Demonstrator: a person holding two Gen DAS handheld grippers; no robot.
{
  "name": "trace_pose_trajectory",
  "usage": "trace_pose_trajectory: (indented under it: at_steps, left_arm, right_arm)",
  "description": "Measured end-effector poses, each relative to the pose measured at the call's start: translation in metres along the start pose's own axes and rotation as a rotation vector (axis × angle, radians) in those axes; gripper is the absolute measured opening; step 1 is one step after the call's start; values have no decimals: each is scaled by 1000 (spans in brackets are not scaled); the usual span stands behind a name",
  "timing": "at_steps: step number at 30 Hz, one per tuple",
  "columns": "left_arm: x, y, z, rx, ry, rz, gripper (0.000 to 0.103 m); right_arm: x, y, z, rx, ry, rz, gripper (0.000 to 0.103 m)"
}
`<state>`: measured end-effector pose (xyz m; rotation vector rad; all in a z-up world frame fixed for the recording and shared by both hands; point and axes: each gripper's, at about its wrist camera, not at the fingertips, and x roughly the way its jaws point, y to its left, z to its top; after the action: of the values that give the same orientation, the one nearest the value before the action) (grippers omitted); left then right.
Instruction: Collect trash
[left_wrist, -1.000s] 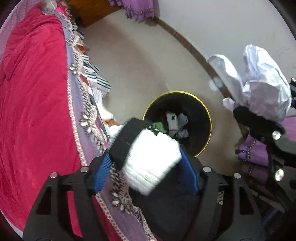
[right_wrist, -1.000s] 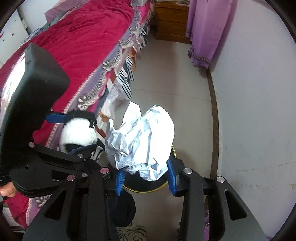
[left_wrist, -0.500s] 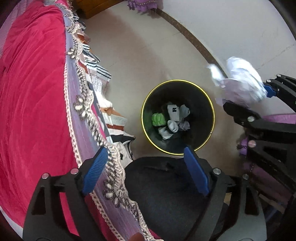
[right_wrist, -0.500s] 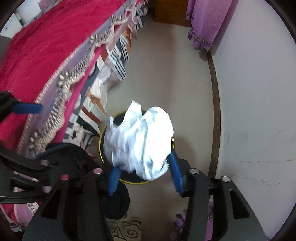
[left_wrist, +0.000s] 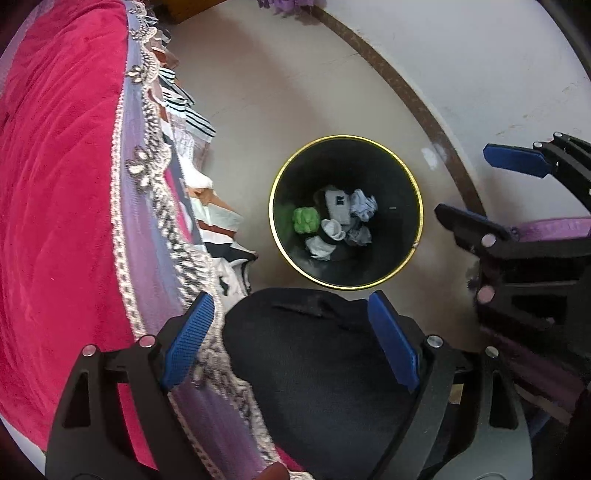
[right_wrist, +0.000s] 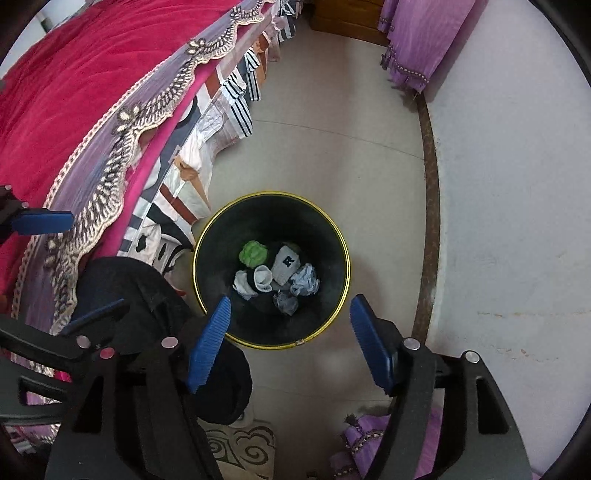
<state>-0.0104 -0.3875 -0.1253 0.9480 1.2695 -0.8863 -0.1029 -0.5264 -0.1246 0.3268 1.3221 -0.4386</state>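
Note:
A black trash bin with a gold rim (left_wrist: 418, 206) (right_wrist: 347, 258) stands on the floor beside the bed. Inside lie a green crumpled wad (left_wrist: 306, 220) (right_wrist: 252, 253), a white sock with black cuff (left_wrist: 331, 230) (right_wrist: 263, 277), a white carton (left_wrist: 338, 205) (right_wrist: 286, 264) and crumpled paper (left_wrist: 364, 204) (right_wrist: 305, 285). My left gripper (left_wrist: 291, 341) is open and empty, above the near rim. My right gripper (right_wrist: 290, 341) is open and empty, above the bin; it also shows in the left wrist view (left_wrist: 487, 184).
The bed with a red cover (left_wrist: 55, 184) (right_wrist: 74, 81) and patterned sheets hanging down is at the left. A dark garment (left_wrist: 325, 369) (right_wrist: 129, 295) lies under my grippers. A white wall (right_wrist: 509, 184) is at the right, purple curtain (right_wrist: 413, 40) and wooden cabinet (right_wrist: 347, 18) far back.
My left gripper opened and dropped the white sock into the bin. My right gripper then opened and the crumpled white paper fell into the bin. Both moved over the bin.

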Motion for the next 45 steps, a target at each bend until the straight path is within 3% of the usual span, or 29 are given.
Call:
trace_pose_trajectory:
  at_steps: [16,45]
  left_arm:
    - [-16,-6,-7,-16,-67,16,84]
    - [-21,-3,-10,-39,-73,8,87]
  right_arm:
    - [-11,-1,-13,-14,-6,-80,77]
    - [-13,5,-14,-16,-4,-72,78]
